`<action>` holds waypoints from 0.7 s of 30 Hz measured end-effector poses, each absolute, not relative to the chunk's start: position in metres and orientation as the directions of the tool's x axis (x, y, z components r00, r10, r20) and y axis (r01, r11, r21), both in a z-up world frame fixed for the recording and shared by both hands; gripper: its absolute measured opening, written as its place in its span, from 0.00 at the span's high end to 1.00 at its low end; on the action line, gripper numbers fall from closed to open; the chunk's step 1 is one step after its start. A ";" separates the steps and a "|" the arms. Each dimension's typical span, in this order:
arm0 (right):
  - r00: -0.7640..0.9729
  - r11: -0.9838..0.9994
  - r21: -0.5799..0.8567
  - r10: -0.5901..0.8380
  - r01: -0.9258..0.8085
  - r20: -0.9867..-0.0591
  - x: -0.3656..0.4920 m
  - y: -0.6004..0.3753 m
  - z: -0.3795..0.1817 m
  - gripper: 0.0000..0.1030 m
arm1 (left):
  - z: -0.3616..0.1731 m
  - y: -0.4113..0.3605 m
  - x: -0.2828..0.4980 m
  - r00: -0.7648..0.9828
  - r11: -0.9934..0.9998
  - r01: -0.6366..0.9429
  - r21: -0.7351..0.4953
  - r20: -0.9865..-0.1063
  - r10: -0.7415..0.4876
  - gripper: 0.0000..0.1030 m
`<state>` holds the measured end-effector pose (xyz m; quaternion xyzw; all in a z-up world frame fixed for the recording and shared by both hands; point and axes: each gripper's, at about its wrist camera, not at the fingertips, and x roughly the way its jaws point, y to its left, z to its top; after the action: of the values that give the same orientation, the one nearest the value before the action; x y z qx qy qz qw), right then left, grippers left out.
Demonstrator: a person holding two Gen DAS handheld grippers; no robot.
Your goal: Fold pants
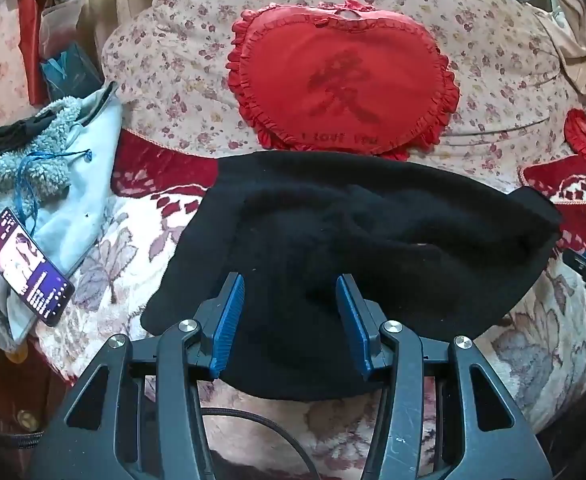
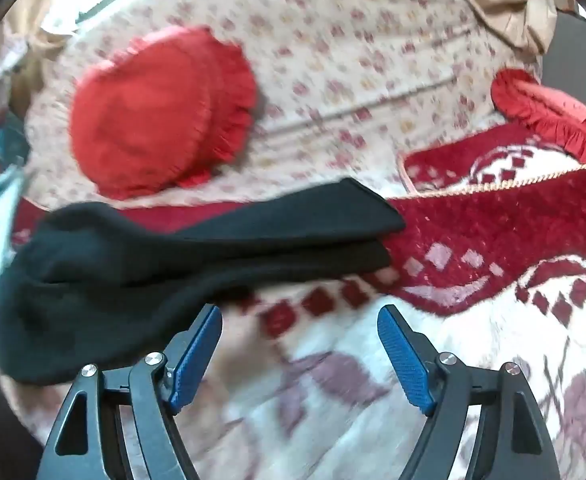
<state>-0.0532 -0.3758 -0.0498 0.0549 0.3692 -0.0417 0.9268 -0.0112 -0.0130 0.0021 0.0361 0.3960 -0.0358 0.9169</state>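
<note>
Roughly, by label:
Pants (image 1: 333,240): lay as a black, folded bundle on the patterned blanket (image 1: 105,272), near the red heart cushion (image 1: 341,76).
Left gripper (image 1: 291,284): spread wide, poised over the near edge of the pants, nothing pinched.
Right gripper (image 2: 299,314): spread wide, right of the pants, over bare blanket, nothing held.
Done: judged at least one fold, two layers stacked at the right end.
Left: judged perhaps a final fold and smoothing; bundle looked lumpy.
Elsewhere: phone (image 1: 27,268) on grey fleece, far left.
</note>
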 end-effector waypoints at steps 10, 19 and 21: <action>0.785 0.997 0.037 0.079 -0.071 -0.614 -0.079 -0.303 -0.018 0.23 | 0.002 -0.020 -0.018 0.692 0.992 0.103 0.068 -0.722 -0.022 0.55; 0.781 0.987 0.031 0.143 -0.157 -0.608 -0.083 -0.264 -0.016 0.23 | 0.000 -0.021 -0.022 0.678 0.991 0.117 0.063 -0.734 -0.033 0.55; 0.779 0.986 0.023 0.142 -0.162 -0.611 -0.083 -0.258 -0.016 0.23 | -0.001 -0.021 -0.021 0.671 0.992 0.112 0.056 -0.741 -0.034 0.55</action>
<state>-0.0832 -0.2582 -0.0163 -0.0156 0.3226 0.0807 0.9430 -0.0209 -0.0209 -0.0007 0.0483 0.4037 -0.0401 0.9127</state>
